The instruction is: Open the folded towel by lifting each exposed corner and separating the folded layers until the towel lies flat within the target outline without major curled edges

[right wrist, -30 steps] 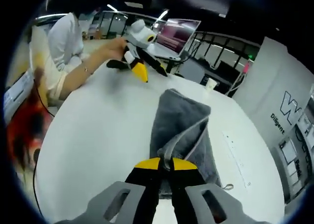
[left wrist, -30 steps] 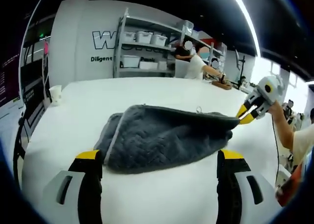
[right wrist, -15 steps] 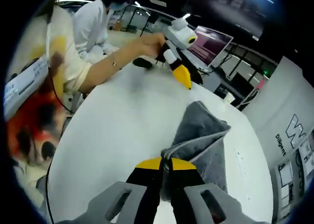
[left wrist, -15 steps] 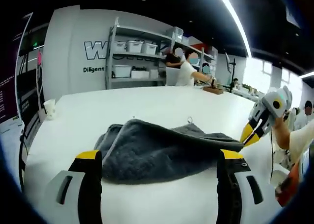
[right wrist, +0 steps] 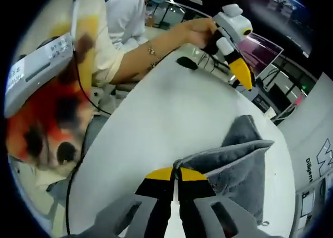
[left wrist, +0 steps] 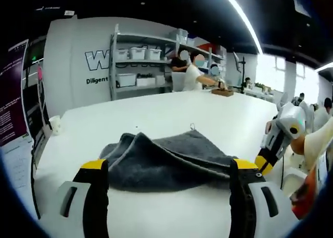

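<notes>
A grey towel [left wrist: 166, 160] lies rumpled and partly unfolded on the white table [left wrist: 156, 113]. Its top layer is stretched toward the right, and a small hanging loop shows at its far edge. In the left gripper view my left gripper [left wrist: 168, 166] is open, its jaws standing wide apart just in front of the towel without touching it. My right gripper [left wrist: 263, 157] comes in from the right, pinching the towel's corner. In the right gripper view my right gripper [right wrist: 177, 174] is shut on that corner, and the towel [right wrist: 242, 162] trails away behind it. The left gripper [right wrist: 235, 50], held by a hand, hovers beyond.
A paper cup [left wrist: 53, 124] stands near the table's left edge. Shelves with white bins [left wrist: 140, 66] and people at a bench are behind the table. A small black object [right wrist: 186, 63] and cables lie near the far rim. The person's patterned sleeve [right wrist: 57, 92] is close on the left.
My right gripper has drawn the towel corner further out toward the table's edge, so the top layer is stretched lower and flatter. The left gripper has stayed open.
</notes>
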